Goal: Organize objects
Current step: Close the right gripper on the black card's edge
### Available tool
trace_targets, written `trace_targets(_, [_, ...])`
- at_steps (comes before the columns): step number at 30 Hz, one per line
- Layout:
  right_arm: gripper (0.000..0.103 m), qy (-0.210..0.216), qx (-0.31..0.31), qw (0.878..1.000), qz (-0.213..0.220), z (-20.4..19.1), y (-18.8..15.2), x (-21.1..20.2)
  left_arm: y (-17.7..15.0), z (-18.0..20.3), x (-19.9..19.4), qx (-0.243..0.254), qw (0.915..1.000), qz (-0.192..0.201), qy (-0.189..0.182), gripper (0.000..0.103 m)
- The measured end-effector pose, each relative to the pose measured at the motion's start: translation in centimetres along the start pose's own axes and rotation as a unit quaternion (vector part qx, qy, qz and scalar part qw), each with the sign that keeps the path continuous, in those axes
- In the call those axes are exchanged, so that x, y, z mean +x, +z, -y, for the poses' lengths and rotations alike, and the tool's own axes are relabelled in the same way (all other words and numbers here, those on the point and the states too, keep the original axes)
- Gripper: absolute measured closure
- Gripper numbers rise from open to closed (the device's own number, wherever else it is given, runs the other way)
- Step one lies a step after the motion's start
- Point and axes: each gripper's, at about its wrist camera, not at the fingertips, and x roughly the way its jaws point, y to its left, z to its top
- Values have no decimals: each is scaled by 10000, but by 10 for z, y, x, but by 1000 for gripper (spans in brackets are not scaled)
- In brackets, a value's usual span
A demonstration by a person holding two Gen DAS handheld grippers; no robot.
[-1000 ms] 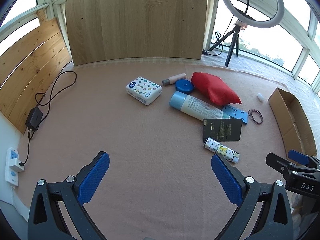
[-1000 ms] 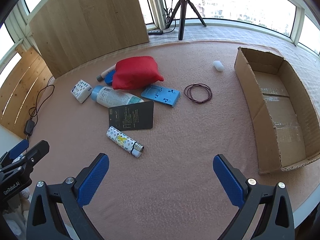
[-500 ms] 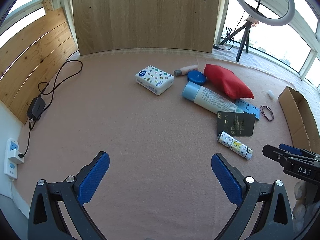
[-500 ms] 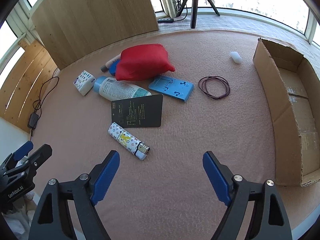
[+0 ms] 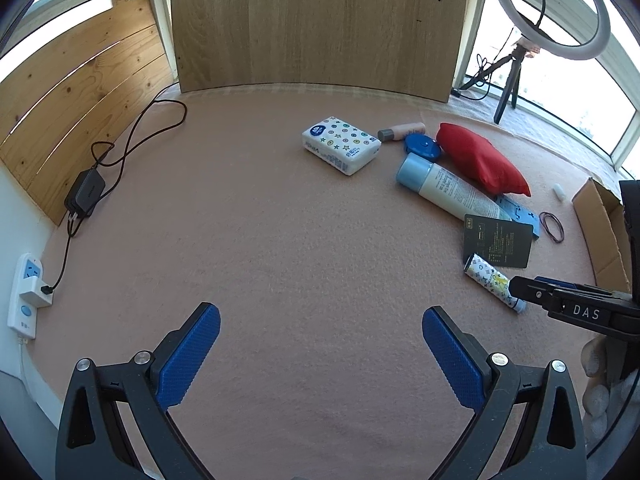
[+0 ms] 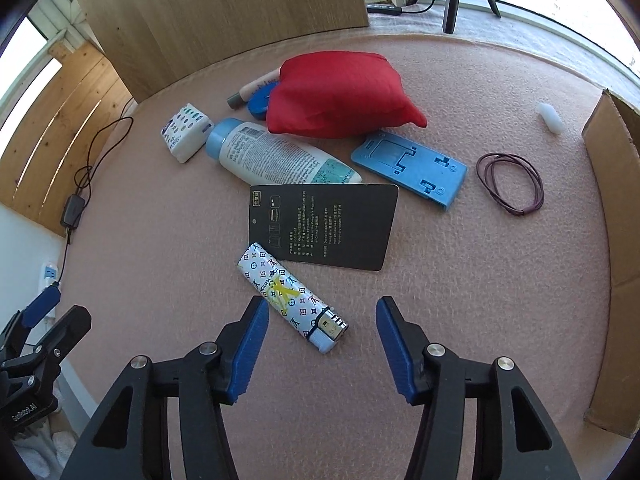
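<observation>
Lighter (image 6: 294,298) lies on the pink table (image 6: 440,300) just ahead of the right tongs (image 6: 318,338), slanting across their half-spread jaws, which have just been closing, not yet touching it. Left tongs (image 5: 320,340) gape empty, farther off.

one lighter (image 6: 293,297), one bottle (image 6: 276,155), one red pouch (image 6: 340,94), one box (image 6: 616,248) (cardboard), one black card (image 6: 322,226)

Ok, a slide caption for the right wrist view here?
Right gripper, jaws just closing, over a patterned lighter beside a black card on pink felt.
</observation>
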Motion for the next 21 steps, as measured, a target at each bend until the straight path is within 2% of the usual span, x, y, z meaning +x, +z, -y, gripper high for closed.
trace_targets(2, [59, 5, 105, 9999, -6, 3, 0, 2, -1, 0, 1, -6, 10000, -18, 7, 0])
trace_targets(6, [59, -64, 315, 9994, 91, 16, 7, -1, -3, 1, 3, 7, 10000, -42, 19, 0])
trace_targets(10, [68, -175, 450, 9988, 17, 26, 12, 5, -5, 0, 4, 4, 10000, -72, 26, 0])
trace_targets(16, [69, -128, 601, 9980, 127, 31, 14, 5, -5, -2, 4, 24, 10000, -73, 44, 0])
trace_targets(21, [69, -98, 711, 9970, 304, 35, 24, -2, 4, 7, 9, 217, 9997, 0, -147, 0])
